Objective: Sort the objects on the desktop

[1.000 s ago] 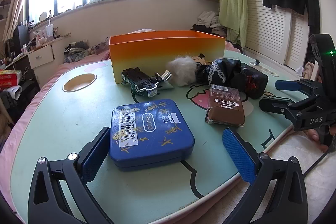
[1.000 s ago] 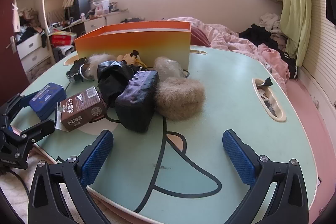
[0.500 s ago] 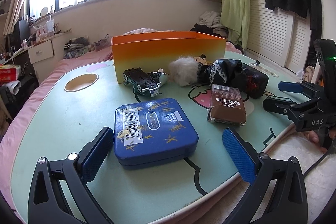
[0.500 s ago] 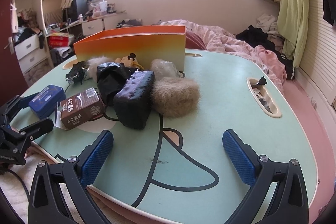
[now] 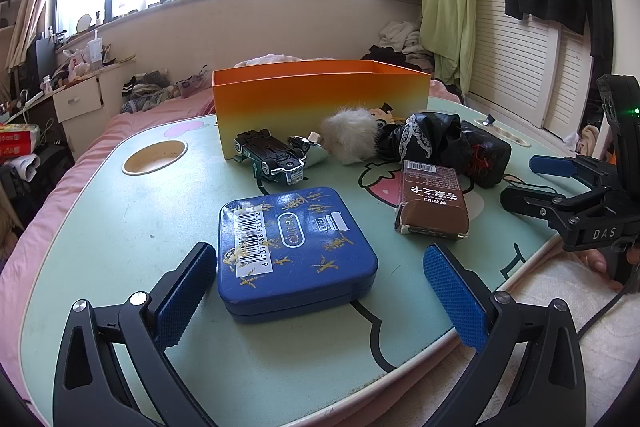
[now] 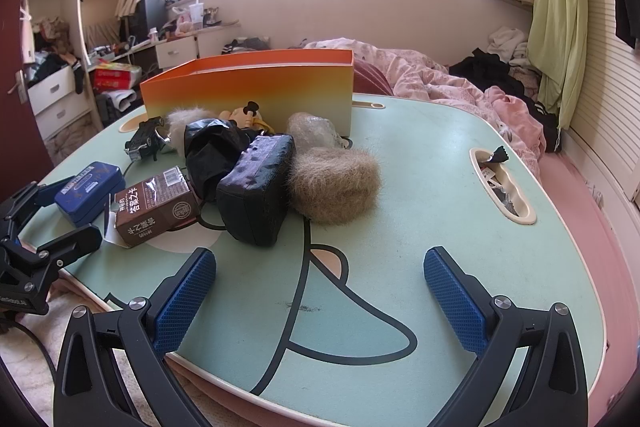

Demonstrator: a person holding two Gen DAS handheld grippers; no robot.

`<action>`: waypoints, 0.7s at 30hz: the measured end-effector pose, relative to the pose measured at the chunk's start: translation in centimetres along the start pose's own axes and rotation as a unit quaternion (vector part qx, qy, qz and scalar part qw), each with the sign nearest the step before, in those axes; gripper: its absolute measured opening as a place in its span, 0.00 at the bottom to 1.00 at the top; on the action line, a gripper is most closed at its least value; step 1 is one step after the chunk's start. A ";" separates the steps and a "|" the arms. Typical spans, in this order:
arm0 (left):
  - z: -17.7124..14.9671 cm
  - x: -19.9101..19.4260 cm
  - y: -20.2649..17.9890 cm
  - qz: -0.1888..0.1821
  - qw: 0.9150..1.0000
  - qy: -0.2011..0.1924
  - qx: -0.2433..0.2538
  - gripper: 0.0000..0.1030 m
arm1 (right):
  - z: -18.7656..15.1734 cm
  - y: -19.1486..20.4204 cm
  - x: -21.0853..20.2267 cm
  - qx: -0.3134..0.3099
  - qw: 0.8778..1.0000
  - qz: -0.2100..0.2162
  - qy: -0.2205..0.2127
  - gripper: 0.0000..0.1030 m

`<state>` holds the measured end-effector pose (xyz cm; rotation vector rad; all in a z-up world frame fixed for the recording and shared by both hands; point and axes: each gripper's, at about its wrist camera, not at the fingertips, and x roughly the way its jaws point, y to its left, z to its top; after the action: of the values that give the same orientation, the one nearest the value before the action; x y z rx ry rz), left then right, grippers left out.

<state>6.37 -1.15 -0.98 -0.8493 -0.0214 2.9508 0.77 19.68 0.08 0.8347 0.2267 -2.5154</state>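
A blue tin [image 5: 294, 247] with a barcode sticker lies on the mint-green table [image 5: 100, 227], between the wide-apart fingers of my open left gripper [image 5: 318, 289], nearer the left pad. Beyond it lie a brown drink carton [image 5: 432, 203], an upturned toy car [image 5: 272, 159], a white fur ball [image 5: 352, 139], a black lace cloth [image 5: 424, 141] and a dark pouch [image 5: 486, 157]. An orange box [image 5: 320, 103] stands at the back. My right gripper [image 6: 320, 297] is open over bare table, short of the dark pouch [image 6: 256, 195] and a tan fur pad [image 6: 334, 183].
The table has a round cup hole [image 5: 154, 157] at far left and an oval slot [image 6: 502, 185] holding scraps at right. A bed with pink bedding [image 6: 440, 75] lies behind, drawers [image 5: 78, 103] at left. The right gripper's body [image 5: 580, 203] shows past the table's right edge.
The left gripper has shifted slightly left around the blue tin, so the tin now sits nearer the middle of the jaws. The right gripper has drawn back a little.
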 end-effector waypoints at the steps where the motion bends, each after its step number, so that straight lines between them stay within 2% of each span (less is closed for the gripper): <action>1: 0.0 0.0 0.0 0.000 1.000 0.000 0.000 1.00 | 0.0 0.0 0.0 0.000 1.000 0.000 0.000 1.00; 6: 0.0 -0.1 0.2 0.006 1.000 -0.004 -0.006 1.00 | 0.1 0.1 -0.8 0.005 1.000 0.008 -0.012 0.99; 8: -0.1 -0.1 0.3 0.008 1.000 -0.005 -0.008 0.99 | 0.4 0.2 -1.6 0.008 0.999 0.013 -0.028 0.90; 10: 0.0 -0.1 0.3 0.007 1.000 -0.005 -0.010 0.98 | 1.2 0.5 -2.3 0.004 0.999 0.016 -0.045 0.87; 14: 0.4 -0.4 0.6 0.006 1.000 -0.013 -0.012 0.98 | 2.8 1.5 -2.2 0.008 0.998 0.048 -0.038 0.60; 16: 0.8 -0.5 0.7 0.012 1.000 -0.020 -0.010 0.98 | 3.3 2.0 -1.8 0.007 0.998 0.050 -0.031 0.54; 18: 1.3 -0.2 0.7 0.014 1.000 -0.020 -0.008 0.98 | 3.7 2.5 -0.9 0.002 0.999 0.047 -0.013 0.54; 19: 1.5 0.1 0.8 0.015 1.000 -0.014 -0.008 0.95 | 3.8 2.6 -0.5 0.001 0.999 0.047 -0.004 0.51; 20: 1.7 0.5 0.7 0.012 1.000 -0.004 -0.008 0.90 | 3.9 2.6 0.2 0.002 0.999 0.050 0.010 0.39; 21: 1.7 0.9 0.6 0.013 1.000 0.007 -0.006 0.76 | 3.9 2.5 0.6 0.005 0.998 0.054 0.020 0.29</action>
<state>4.68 -1.72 0.00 -0.8772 -0.0269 2.9715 -0.48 16.11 2.79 0.8779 0.1774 -2.4025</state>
